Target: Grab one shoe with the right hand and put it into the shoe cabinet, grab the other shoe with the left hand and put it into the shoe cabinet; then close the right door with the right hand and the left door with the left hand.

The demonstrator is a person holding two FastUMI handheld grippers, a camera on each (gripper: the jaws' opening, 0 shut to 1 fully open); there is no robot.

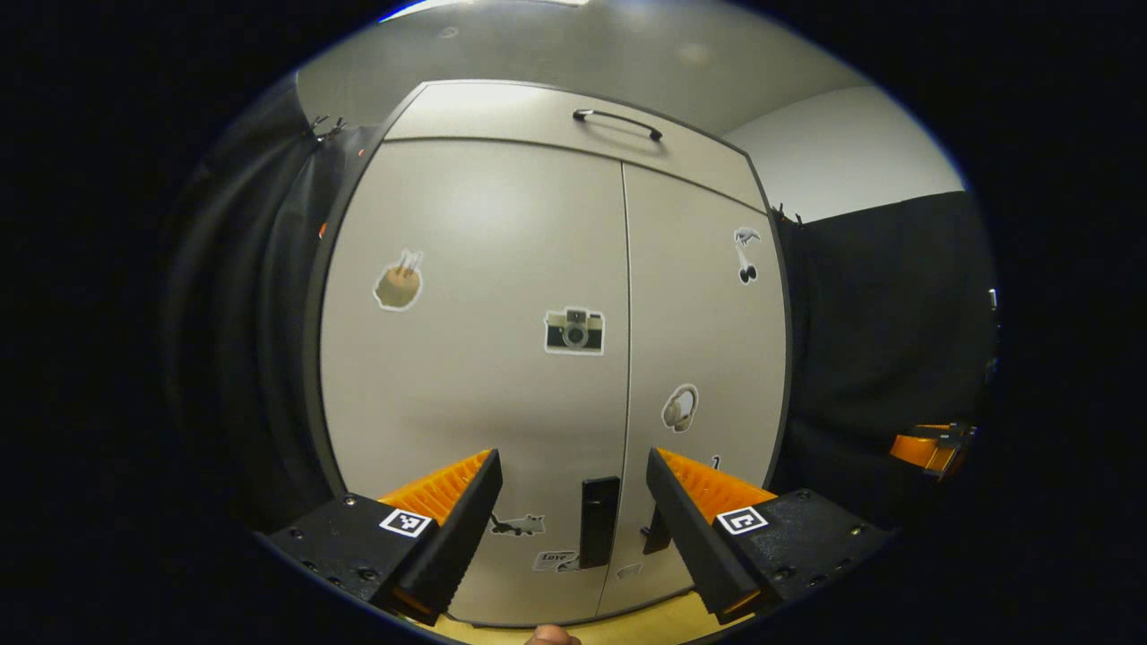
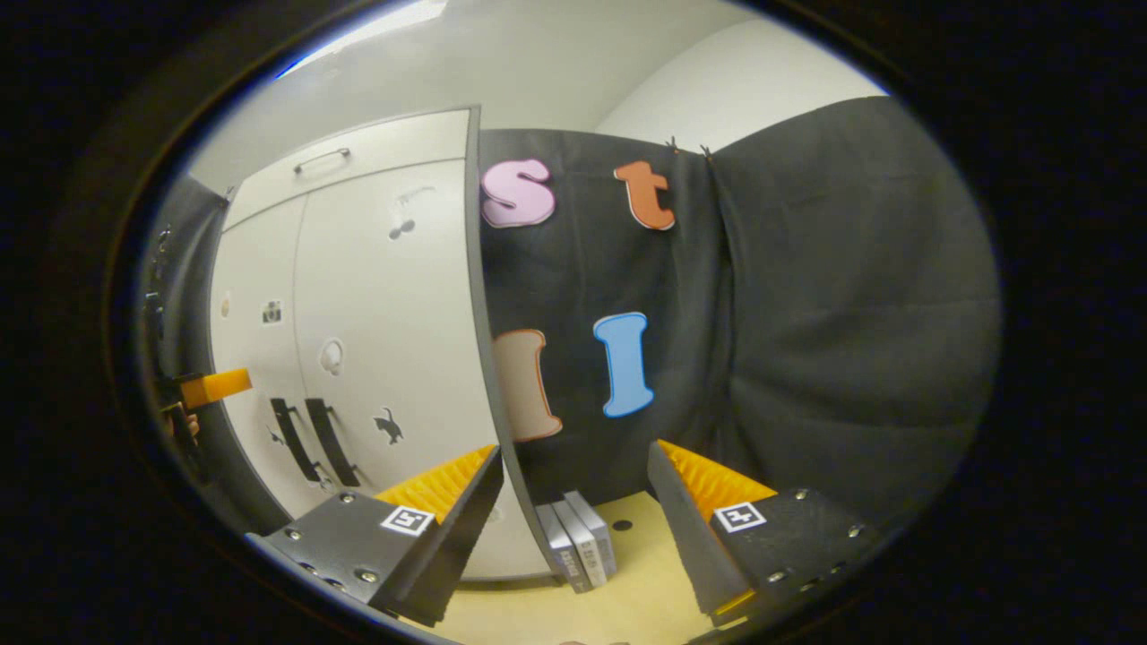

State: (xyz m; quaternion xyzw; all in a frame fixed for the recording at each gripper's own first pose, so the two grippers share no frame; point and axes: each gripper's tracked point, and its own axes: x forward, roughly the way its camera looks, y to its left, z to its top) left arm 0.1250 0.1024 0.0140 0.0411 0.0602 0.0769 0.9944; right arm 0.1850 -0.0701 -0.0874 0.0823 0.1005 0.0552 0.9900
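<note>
The pale grey shoe cabinet (image 1: pixel 502 269) stands straight ahead in the left gripper view, both doors shut and flush. Two dark handles (image 1: pixel 599 521) flank the centre seam low down. Stickers dot both doors, and a drawer front with a bar handle (image 1: pixel 618 121) sits on top. My left gripper (image 1: pixel 573 461) is open, just in front of the seam, with nothing between its fingers. The right gripper view has the cabinet (image 2: pixel 385 296) to the left with its handles (image 2: pixel 309 439) low down. My right gripper (image 2: pixel 574 452) is open and empty, pointing past the cabinet's right edge.
Black cloth walls close in both sides of the cabinet. A few thin grey books or boxes (image 2: pixel 578 537) stand on the yellow wooden floor (image 2: pixel 627 591) by the cabinet's right corner. The other gripper (image 1: pixel 932 445) shows far right; the left one (image 2: pixel 215 387) shows at the left edge.
</note>
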